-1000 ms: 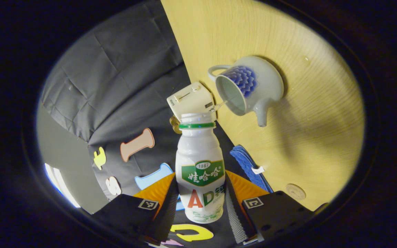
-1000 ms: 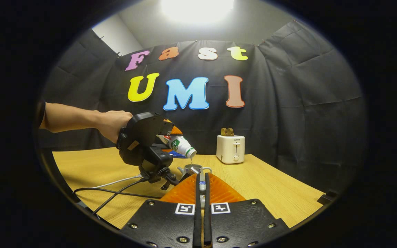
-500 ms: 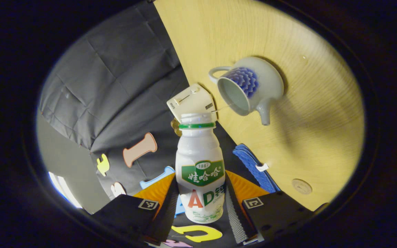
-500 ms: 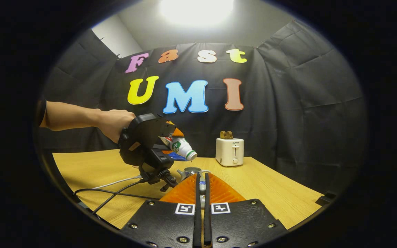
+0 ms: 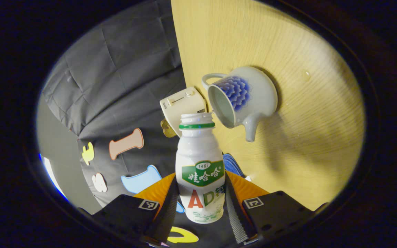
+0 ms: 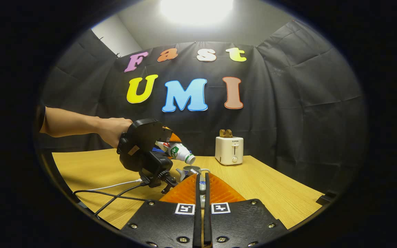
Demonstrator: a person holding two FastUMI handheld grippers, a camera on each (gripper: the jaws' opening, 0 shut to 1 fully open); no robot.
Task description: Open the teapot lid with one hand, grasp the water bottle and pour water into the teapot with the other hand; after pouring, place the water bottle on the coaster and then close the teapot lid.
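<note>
My left gripper (image 5: pixel 200 196) is shut on a white water bottle (image 5: pixel 200 165) with a green label and no cap. The bottle's open mouth points beside the white teapot (image 5: pixel 245 98) with a blue pattern, whose top stands open on the wooden table (image 5: pixel 308 144). No water stream shows. In the right gripper view, a hand holds the left gripper (image 6: pixel 171 140) with the bottle (image 6: pixel 180 152) tilted down over the teapot (image 6: pixel 186 171). My right gripper (image 6: pixel 202 179) is above the table in front of the teapot, shut on the teapot lid (image 6: pixel 202 187), of which only a small white and blue part shows.
A white toaster (image 6: pixel 229 150) stands at the back of the table (image 6: pixel 274 187), right of the teapot. A blue mat (image 5: pixel 233 164) lies behind the bottle. Cables (image 6: pixel 115 194) trail from the left gripper across the table's left side. A few water drops (image 5: pixel 305 73) lie on the wood.
The thin water stream from bottle to teapot has stopped. The left gripper has tipped the bottle back toward level and sunk a little. My right gripper has stayed put with the lid.
</note>
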